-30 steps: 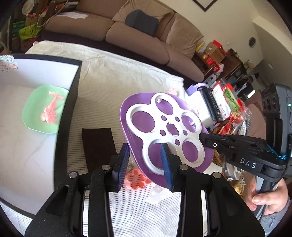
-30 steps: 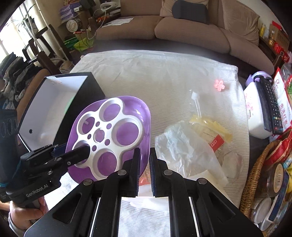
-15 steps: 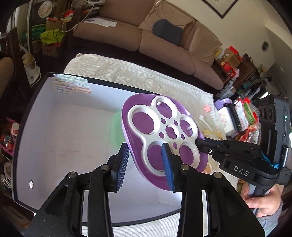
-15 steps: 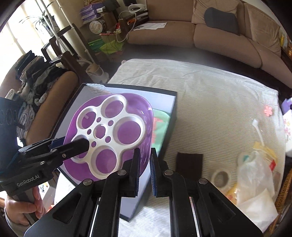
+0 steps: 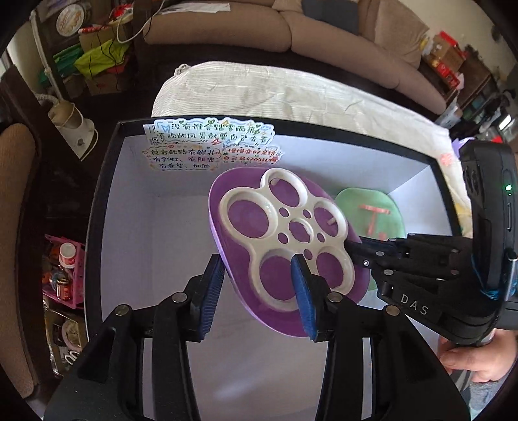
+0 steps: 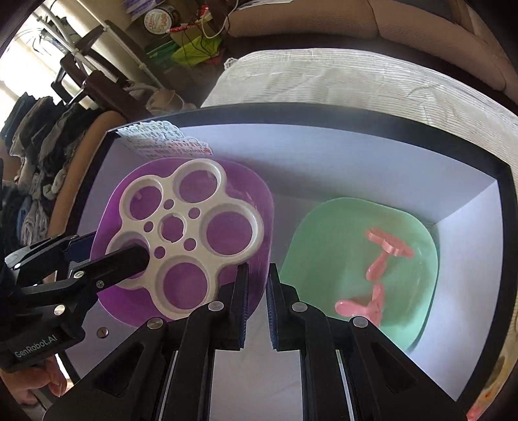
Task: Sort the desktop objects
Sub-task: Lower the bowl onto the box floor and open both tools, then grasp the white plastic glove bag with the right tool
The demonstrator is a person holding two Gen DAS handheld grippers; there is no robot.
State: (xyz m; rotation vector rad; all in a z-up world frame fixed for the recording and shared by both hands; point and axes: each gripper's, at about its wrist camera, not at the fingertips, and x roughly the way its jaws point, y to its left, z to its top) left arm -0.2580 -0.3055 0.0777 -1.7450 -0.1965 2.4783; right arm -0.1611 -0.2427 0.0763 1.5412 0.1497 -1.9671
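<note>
A purple plate (image 5: 246,285) with a white holed insert (image 5: 285,239) is held tilted inside a black box with white walls (image 5: 136,226). My left gripper (image 5: 259,291) is shut on its near rim and insert. My right gripper (image 6: 257,291) is shut on the plate's other edge (image 6: 259,226); the insert (image 6: 187,233) also shows there. A green plate (image 6: 340,259) with pink clips (image 6: 385,249) lies in the box to the right of the purple plate; it also shows in the left wrist view (image 5: 365,207).
A handwritten sticker (image 5: 210,149) is on the box's far wall. The box sits on a striped white cloth (image 5: 291,94). A beige sofa (image 5: 323,26) is behind. Shelves with jars (image 5: 61,275) are left of the box.
Both grippers carried the purple plate left from over the cloth into the box, lower and beside the green plate. The grips are unchanged.
</note>
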